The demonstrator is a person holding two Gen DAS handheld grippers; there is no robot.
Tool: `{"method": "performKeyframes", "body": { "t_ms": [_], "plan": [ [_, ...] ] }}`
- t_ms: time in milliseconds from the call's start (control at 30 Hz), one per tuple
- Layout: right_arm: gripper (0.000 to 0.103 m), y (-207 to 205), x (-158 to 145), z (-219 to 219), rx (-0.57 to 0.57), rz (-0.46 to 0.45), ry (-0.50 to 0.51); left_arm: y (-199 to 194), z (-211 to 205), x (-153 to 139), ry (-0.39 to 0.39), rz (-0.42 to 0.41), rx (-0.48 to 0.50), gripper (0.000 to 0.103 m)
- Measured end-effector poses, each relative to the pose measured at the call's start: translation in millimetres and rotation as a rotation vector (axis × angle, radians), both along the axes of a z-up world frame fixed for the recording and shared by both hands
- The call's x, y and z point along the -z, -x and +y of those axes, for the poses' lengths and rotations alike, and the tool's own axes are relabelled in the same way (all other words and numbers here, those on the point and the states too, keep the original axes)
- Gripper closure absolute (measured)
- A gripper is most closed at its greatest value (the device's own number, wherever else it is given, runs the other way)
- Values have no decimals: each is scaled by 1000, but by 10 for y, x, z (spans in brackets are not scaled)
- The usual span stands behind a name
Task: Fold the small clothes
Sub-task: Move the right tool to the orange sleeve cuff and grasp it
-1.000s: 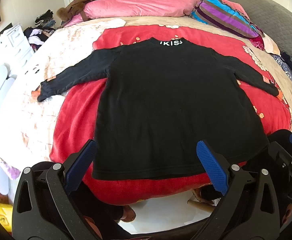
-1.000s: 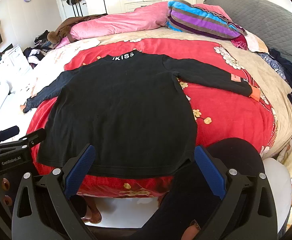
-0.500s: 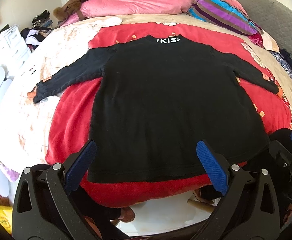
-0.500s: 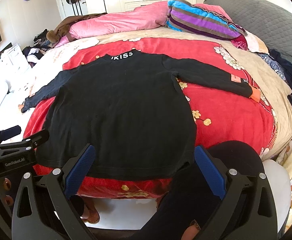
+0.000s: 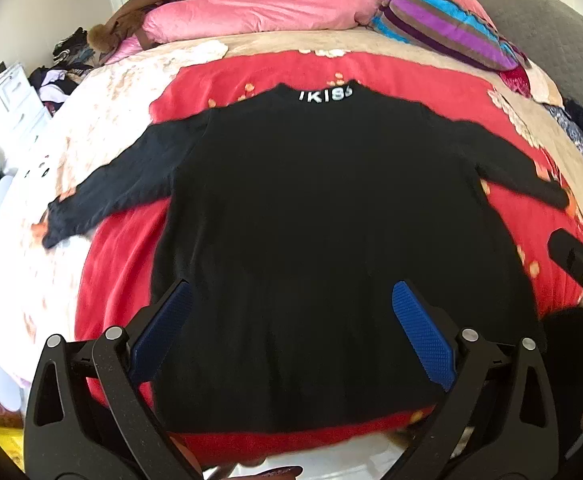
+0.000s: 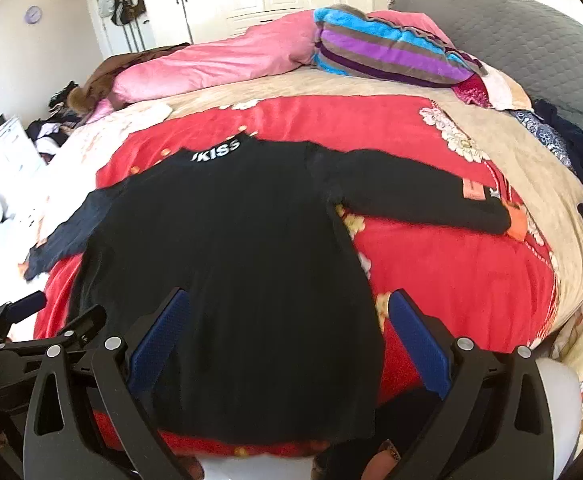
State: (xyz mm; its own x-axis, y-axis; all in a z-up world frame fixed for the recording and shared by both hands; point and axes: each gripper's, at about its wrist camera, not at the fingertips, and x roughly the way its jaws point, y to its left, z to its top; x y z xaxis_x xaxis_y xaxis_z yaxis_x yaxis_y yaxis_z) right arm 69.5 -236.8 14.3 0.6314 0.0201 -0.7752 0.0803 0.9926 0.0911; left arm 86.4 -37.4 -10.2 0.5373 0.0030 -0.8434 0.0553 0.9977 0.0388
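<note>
Left-wrist view showed a black sweater spread flat, back up, on a red blanket across a bed, its collar lettering pointing toward the pink quilt at the far side. Furthest left, one sleeve reached out onto the pale bedcover; the other sleeve, seen best from the right wrist, stretched toward the bed's right edge, an orange tag beside its cuff. The left tongs hovered above the sweater's lower half, blue pads spread wide, gripping nothing. To their right, the right tongs hung over the lower right side of the garment near its side seam, likewise wide open and empty.

Judging by the flat, unfolded garment, the folding had not begun; the step in hand appeared to be the approach for a first fold. The next move likely called for each pair of tongs to drop to the fabric and pinch an edge, probably a sleeve or the hem, then carry it over the body. The thick knit would probably need a deep bite so that only the intended layer lifted without dragging the blanket beneath.

A striped pillow lay at the far right, well apart from the work.
</note>
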Motion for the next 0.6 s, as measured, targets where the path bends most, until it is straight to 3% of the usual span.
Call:
{"method": "performKeyframes", "body": {
  "t_ms": [600],
  "plan": [
    [4,-1399,25,-599,209,-46,25,-1172,-240,166,8,1,-27,9]
  ]
}}
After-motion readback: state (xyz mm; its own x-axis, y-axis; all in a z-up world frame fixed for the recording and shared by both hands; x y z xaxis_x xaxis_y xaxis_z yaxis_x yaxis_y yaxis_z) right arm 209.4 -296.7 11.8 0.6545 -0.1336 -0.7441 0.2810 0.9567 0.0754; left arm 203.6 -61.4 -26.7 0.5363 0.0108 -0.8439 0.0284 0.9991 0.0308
